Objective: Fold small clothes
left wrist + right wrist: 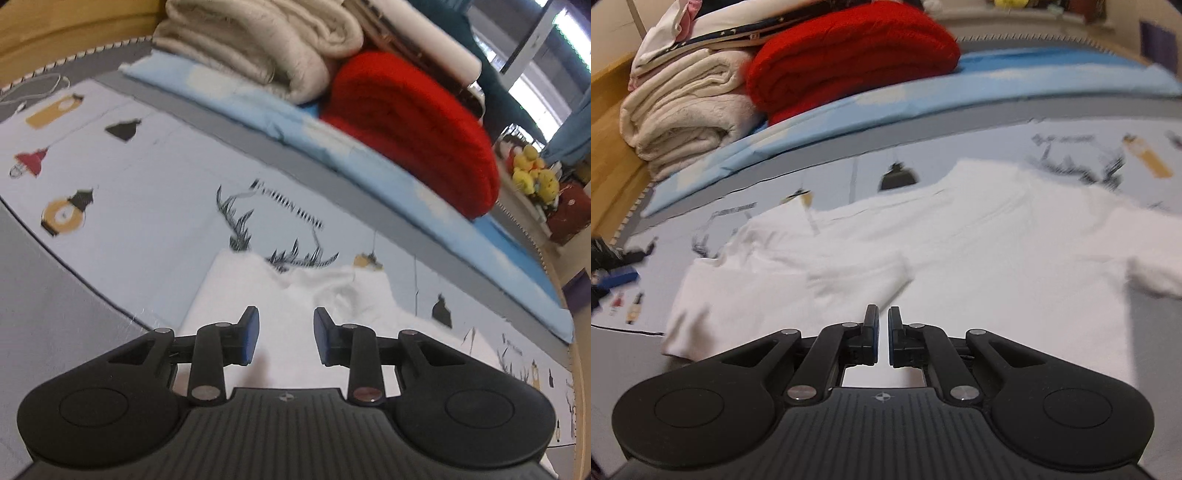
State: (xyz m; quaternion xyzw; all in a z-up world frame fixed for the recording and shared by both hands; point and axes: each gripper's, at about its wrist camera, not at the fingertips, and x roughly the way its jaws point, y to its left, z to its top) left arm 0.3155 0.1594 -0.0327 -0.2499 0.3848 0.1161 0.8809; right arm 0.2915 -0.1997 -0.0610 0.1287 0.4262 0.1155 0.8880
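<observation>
A small white garment (960,236) lies spread on the printed bed sheet (960,147), with one sleeve folded in at the left (849,273). In the left wrist view the same white garment (295,295) lies rumpled just ahead of the fingers. My left gripper (286,325) is open above the cloth and holds nothing. My right gripper (883,321) hovers over the garment's near part with its jaws almost together, a thin gap between them, and nothing between them. The left gripper's blue pad (617,277) shows at the left edge of the right wrist view.
A folded red blanket (417,125) and a cream blanket (258,48) are stacked on a light blue folded sheet (369,158) at the back of the bed. A wooden bed frame (609,122) runs along the side. Yellow soft toys (532,173) sit beyond the bed.
</observation>
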